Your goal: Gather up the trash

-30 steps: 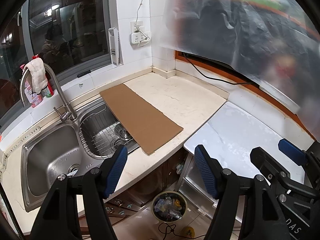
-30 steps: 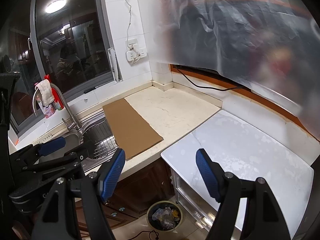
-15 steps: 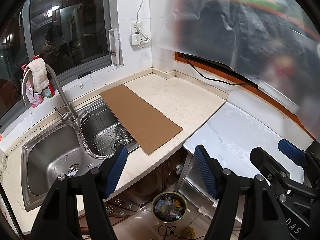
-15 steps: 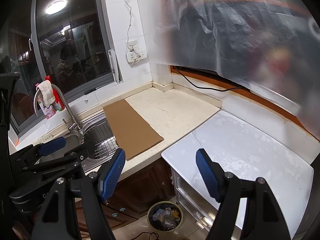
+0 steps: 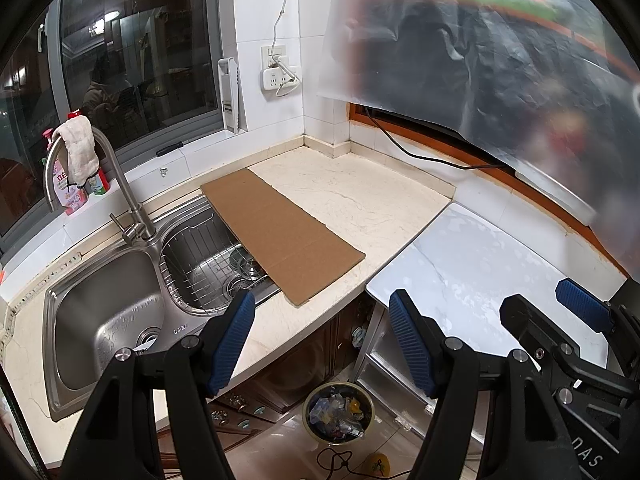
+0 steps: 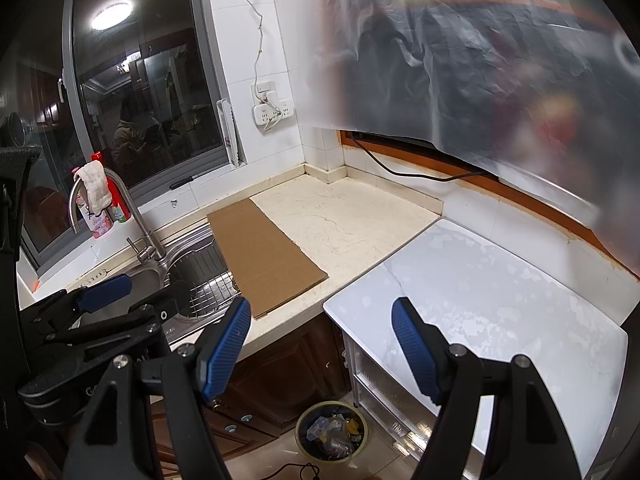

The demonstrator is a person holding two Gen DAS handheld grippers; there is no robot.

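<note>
Both our jaws stand open and empty: left gripper (image 5: 322, 336), right gripper (image 6: 321, 340). The cardboard sheet (image 5: 280, 232) lies ahead on the desk (image 5: 360, 200), long axis running away, its left edge overhanging the sink (image 5: 192, 264); our left is nearer, with bare room to its right.
</note>
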